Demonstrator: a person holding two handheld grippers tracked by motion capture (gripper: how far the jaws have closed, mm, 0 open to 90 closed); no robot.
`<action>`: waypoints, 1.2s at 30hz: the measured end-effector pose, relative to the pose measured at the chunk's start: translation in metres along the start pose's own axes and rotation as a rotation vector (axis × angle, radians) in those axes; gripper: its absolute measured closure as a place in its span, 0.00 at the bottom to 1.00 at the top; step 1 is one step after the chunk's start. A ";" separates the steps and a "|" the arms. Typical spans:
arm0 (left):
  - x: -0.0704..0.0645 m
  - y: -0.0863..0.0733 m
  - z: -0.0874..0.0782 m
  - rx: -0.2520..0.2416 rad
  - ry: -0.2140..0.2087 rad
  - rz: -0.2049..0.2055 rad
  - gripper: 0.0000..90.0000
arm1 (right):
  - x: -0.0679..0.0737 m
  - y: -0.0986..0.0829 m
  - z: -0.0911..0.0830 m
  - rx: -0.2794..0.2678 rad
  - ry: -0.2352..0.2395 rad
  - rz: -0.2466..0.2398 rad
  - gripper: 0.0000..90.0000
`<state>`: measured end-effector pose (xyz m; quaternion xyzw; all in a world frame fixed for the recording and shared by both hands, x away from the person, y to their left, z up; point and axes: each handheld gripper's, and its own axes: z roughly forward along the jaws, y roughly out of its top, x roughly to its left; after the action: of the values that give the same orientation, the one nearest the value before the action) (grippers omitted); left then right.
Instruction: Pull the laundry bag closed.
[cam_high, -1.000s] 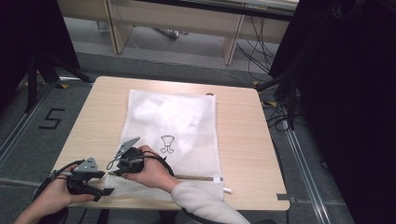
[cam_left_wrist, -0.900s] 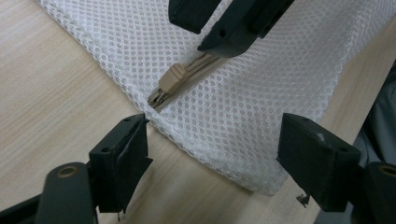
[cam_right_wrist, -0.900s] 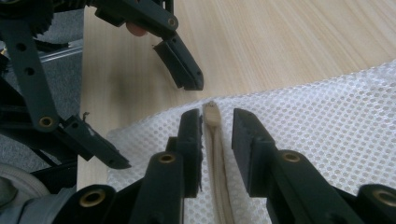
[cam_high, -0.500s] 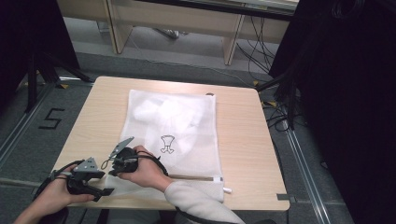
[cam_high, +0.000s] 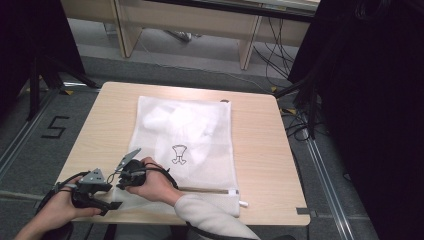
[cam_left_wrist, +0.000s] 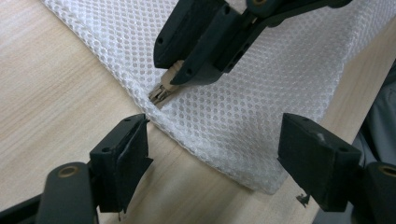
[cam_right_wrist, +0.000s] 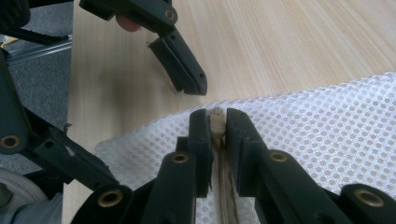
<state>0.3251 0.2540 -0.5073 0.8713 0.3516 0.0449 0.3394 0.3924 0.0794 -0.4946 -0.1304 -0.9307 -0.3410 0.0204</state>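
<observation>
1. The right gripper (cam_right_wrist: 216, 122) has its jaws closed almost together on the beige zipper pull (cam_right_wrist: 217, 122) of a white mesh laundry bag (cam_high: 186, 145); the zipper track (cam_right_wrist: 225, 196) runs back between the jaws.
2. The left gripper (cam_left_wrist: 212, 149) stands wide open, holding nothing, its jaws set either side of the bag's near corner (cam_left_wrist: 261, 179) just above the table.
3. In the high view both grippers sit close together at the bag's near left corner.
4. The bag lies flat on the light wooden table (cam_high: 260, 150), a small black emblem (cam_high: 178, 154) printed on it.
</observation>
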 end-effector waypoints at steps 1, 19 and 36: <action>0.001 0.001 -0.001 -0.008 -0.004 0.008 0.27 | 0.000 0.000 -0.001 0.000 0.000 -0.004 0.90; 0.011 0.004 0.001 -0.073 -0.057 -0.189 0.54 | 0.007 0.006 -0.026 -0.052 -0.010 -0.044 0.91; 0.009 0.008 -0.001 -0.086 -0.090 -0.258 0.95 | 0.003 -0.007 -0.029 -0.010 -0.009 -0.046 0.91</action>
<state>0.3362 0.2559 -0.5026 0.8047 0.4427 -0.0233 0.3948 0.3862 0.0564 -0.4762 -0.1104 -0.9318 -0.3456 0.0078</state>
